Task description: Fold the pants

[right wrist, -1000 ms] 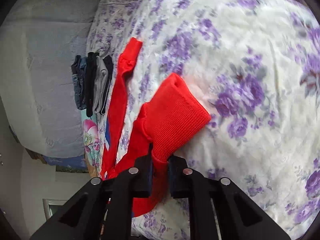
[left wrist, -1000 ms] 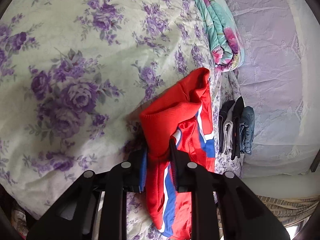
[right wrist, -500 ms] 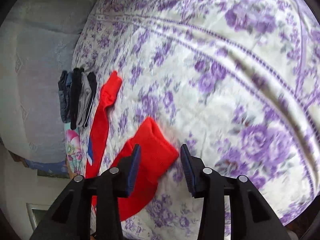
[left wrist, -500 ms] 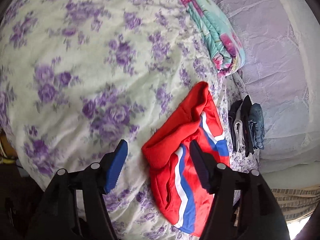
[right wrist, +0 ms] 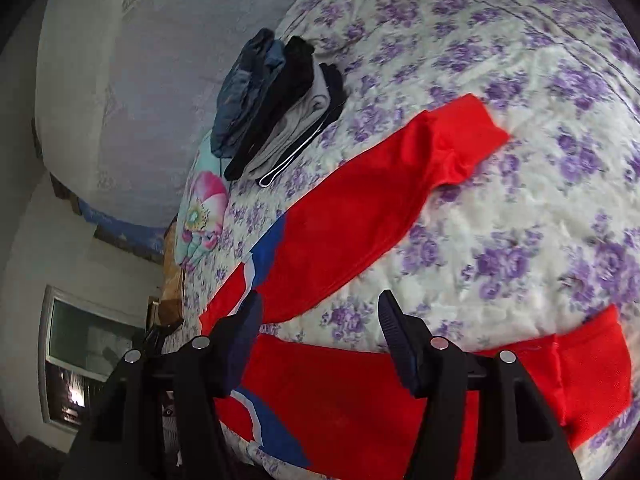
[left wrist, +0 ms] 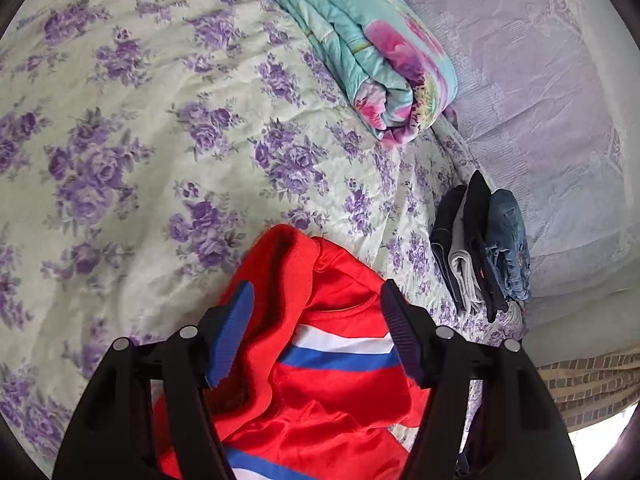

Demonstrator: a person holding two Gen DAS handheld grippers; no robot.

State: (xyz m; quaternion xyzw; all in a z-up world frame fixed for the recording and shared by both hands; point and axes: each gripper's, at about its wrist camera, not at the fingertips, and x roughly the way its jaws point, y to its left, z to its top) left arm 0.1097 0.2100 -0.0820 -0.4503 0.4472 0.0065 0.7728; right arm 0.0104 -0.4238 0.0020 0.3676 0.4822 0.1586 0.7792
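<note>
Red pants [left wrist: 320, 392] with white and blue stripes lie on the floral bed sheet [left wrist: 120, 140]. In the left wrist view my left gripper [left wrist: 316, 332] is open, its pads on either side of the bunched waistband end, holding nothing. In the right wrist view the pants [right wrist: 360, 216] lie with two legs spread apart, one leg reaching to a cuff at upper right, the other leg [right wrist: 580, 372] running under my right gripper [right wrist: 320, 340]. That gripper is open and empty above the gap between the legs.
A stack of folded dark and grey clothes [left wrist: 480, 248] sits at the bed's edge, also in the right wrist view [right wrist: 276, 108]. A rolled turquoise floral quilt [left wrist: 372, 44] lies beyond it. A pale lilac cover [left wrist: 540, 80] lies alongside. A window [right wrist: 80, 352] shows at the left.
Both grippers were shut on the red pants one second ago, then opened and let go. The pants now lie on the bed, and both grippers have moved closer over them.
</note>
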